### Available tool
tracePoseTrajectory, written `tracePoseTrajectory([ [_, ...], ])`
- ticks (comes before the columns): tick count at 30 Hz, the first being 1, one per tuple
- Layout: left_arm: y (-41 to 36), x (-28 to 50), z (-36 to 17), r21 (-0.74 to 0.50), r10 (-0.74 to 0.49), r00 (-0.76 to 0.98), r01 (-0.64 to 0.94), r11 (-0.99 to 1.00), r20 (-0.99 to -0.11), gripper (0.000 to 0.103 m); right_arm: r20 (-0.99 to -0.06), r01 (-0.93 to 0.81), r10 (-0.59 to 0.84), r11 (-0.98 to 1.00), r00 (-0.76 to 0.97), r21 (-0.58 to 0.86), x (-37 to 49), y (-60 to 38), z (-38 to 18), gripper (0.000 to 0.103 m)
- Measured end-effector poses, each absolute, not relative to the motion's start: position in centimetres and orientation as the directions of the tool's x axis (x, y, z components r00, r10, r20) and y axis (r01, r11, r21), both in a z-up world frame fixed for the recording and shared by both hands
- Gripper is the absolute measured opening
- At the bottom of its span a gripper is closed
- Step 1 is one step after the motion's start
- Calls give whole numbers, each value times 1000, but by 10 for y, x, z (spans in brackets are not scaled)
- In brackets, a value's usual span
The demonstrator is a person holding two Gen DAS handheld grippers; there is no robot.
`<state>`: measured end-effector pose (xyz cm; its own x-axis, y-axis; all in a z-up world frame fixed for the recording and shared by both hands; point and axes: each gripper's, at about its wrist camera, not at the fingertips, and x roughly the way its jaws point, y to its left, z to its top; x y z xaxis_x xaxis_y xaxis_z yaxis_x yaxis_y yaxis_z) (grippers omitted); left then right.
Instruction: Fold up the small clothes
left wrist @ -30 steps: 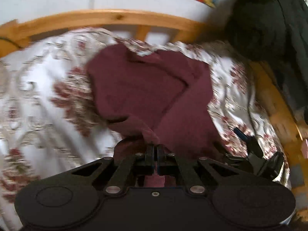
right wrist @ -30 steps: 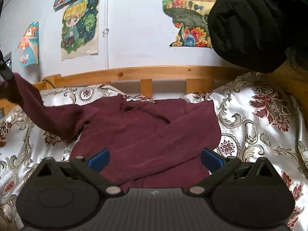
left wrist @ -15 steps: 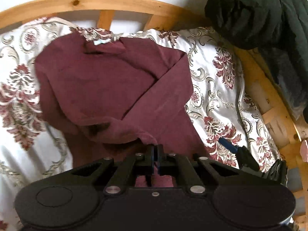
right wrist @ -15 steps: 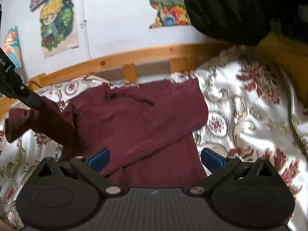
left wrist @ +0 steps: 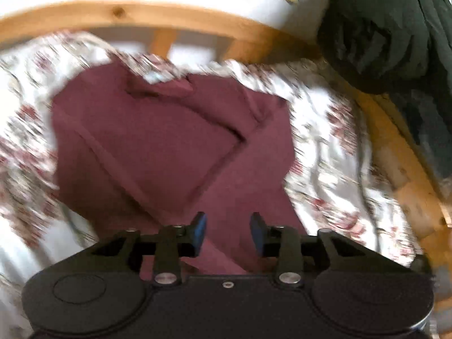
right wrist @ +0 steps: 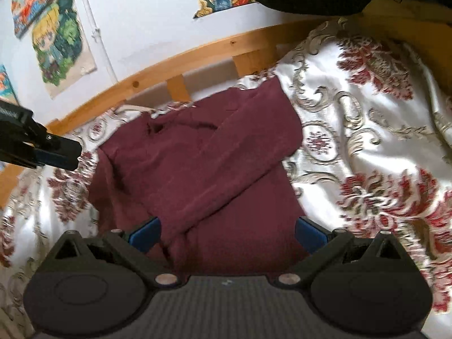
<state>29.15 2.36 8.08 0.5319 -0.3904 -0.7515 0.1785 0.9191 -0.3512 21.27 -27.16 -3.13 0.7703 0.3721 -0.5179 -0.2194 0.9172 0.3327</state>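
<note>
So we've got the maroon sweater [right wrist: 197,166] lying flat on the floral bedspread [right wrist: 367,130], both sleeves crossed over the chest, wooden bed rail [left wrist: 158,19] behind it. Our left claw [left wrist: 227,230] is opening right above the hem, pads off the fabric. Our right claw [right wrist: 227,233] is spread wide over the lower edge, gripping nothing.
</note>
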Motion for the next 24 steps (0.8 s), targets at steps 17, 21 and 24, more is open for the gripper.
tracePoseTrajectory([
  [17,137,386,36,-68,-70,649,27,997,-758,49,-552,-478,562,824,616,305,220,-210,-48,69],
  [21,135,417,20,-51,-25,644,-21,998,-765,52,-572,-492,585,806,576,329,226,-203,-55,69],
  [24,137,432,11,-71,-20,649,-53,996,-761,52,-572,-509,605,790,555,342,228,-199,-59,61],
])
